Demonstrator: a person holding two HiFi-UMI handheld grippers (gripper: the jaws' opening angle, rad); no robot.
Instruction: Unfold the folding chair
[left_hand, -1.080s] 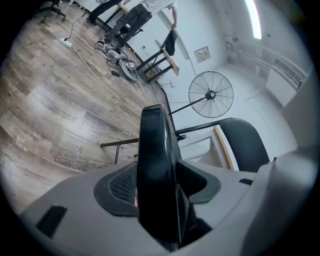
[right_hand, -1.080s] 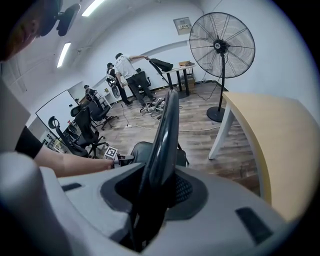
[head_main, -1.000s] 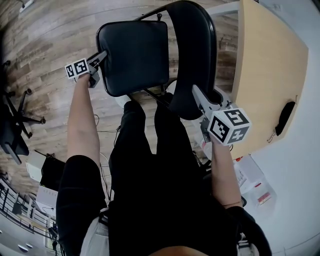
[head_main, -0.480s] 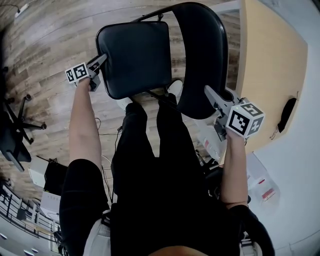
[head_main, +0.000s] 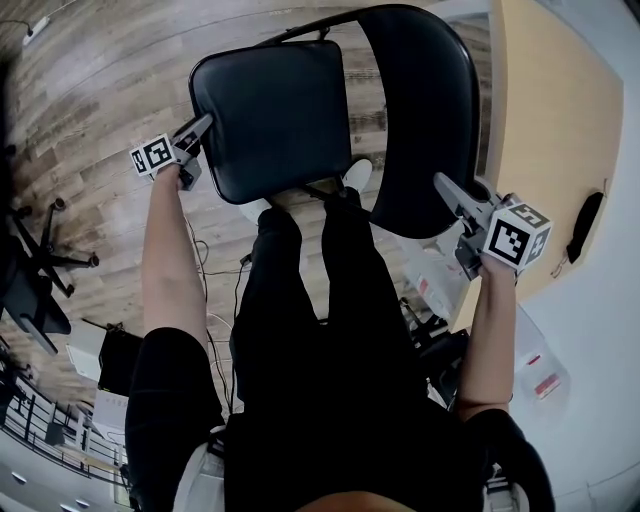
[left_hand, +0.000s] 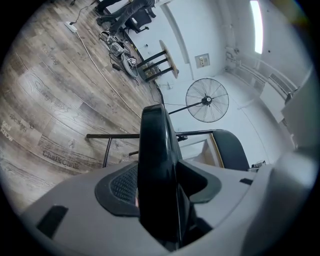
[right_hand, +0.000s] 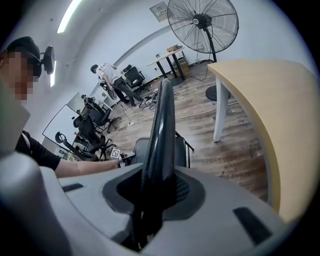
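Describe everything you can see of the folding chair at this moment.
The folding chair is black, with a padded, glossy seat and a curved backrest on a thin dark metal tube frame. Seat and backrest are spread apart above the wood floor, directly in front of the person's legs. The left tongs grip the seat's side edge. The right tongs, whose jaws have just been closing, clamp the backrest's edge.
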